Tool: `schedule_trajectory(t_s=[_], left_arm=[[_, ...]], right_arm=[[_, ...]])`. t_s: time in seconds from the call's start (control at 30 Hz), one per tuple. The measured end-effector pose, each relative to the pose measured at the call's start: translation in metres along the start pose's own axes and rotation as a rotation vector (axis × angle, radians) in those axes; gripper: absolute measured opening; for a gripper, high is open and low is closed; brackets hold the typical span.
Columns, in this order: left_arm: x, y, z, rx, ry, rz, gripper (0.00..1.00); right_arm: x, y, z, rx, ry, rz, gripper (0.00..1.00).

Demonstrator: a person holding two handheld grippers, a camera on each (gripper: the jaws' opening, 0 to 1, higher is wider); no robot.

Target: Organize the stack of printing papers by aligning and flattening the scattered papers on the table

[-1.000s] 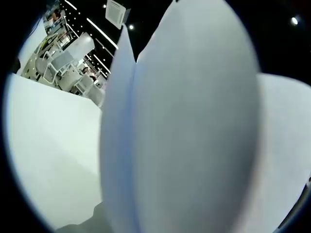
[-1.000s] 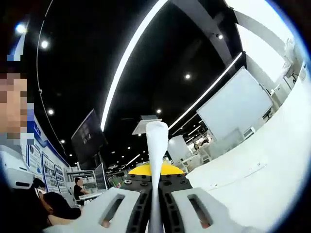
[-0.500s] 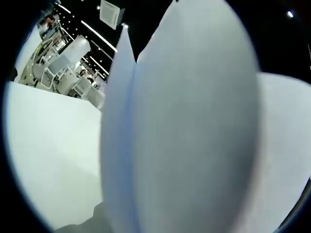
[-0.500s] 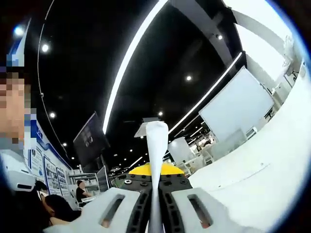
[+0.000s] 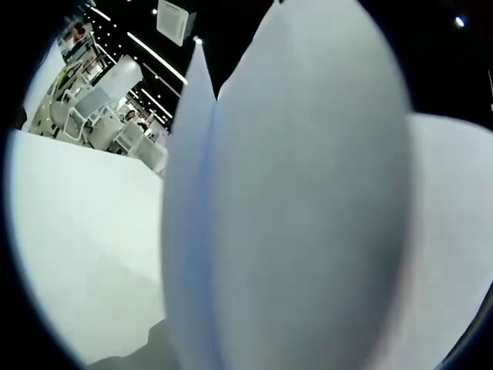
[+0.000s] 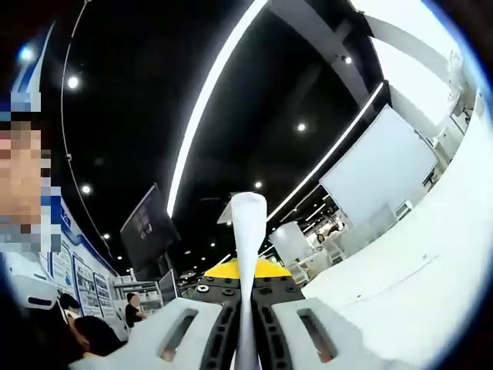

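Between the right tool's [image 6: 248, 327] 2 jaws, a thin edge of the printing papers [image 6: 248, 254] stands up, seen end-on; jaws are pressed together on it, so this tool is gripping the stack. Left tool: its jaws are hidden behind the papers [image 5: 308, 200], whose broad white faces sit close to the lens; whether it is open or closed, cannot tell. Beyond, white counter [image 5: 77, 231] slopes away on the left; dark ceiling with a long light strip [image 6: 208, 100] above the right tool. Over the last second almost nothing has changed; only a slight drift of the background. Judgement: stack held lifted on edge, aligning under way, flattening on the counter not yet done.
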State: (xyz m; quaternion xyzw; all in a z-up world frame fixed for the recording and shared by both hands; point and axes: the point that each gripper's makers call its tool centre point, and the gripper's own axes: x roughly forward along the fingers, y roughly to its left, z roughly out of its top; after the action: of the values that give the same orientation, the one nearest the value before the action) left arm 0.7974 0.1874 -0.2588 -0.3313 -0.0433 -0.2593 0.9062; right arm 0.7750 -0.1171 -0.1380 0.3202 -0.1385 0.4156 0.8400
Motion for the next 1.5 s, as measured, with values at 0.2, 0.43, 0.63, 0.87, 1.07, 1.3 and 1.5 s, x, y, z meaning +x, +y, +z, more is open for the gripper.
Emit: schedule_trajectory(t_s=[0.2,0.43,0.63,0.87,1.07,1.3,1.5], left_arm=[[0.0,-0.001,-0.001,0.0,0.0,0.0,0.06],[0.0,-0.003,-0.001,-0.001,-0.002,0.001,0.06],[0.0,-0.006,-0.002,0.001,-0.002,0.001,0.06],[0.0,-0.011,-0.003,-0.001,-0.003,0.001,0.06],[-0.001,-0.013,-0.004,-0.003,-0.004,0.0,0.06],[-0.001,-0.013,-0.004,-0.005,-0.004,0.0,0.06],[-0.001,-0.012,-0.003,-0.006,-0.004,0.0,0.06]], right_arm=[[-0.003,0.001,0.013,0.01,-0.033,-0.01,0.0],[-0.004,0.012,0.024,0.017,-0.063,-0.002,0.0],[-0.002,0.016,0.031,0.043,-0.094,0.011,0.0],[0.002,0.027,0.038,0.069,-0.121,0.038,0.0],[0.006,0.034,0.038,0.069,-0.123,0.053,0.0],[0.008,0.041,0.035,0.095,-0.132,0.067,0.0],[0.01,0.045,0.034,0.11,-0.139,0.075,0.0]])
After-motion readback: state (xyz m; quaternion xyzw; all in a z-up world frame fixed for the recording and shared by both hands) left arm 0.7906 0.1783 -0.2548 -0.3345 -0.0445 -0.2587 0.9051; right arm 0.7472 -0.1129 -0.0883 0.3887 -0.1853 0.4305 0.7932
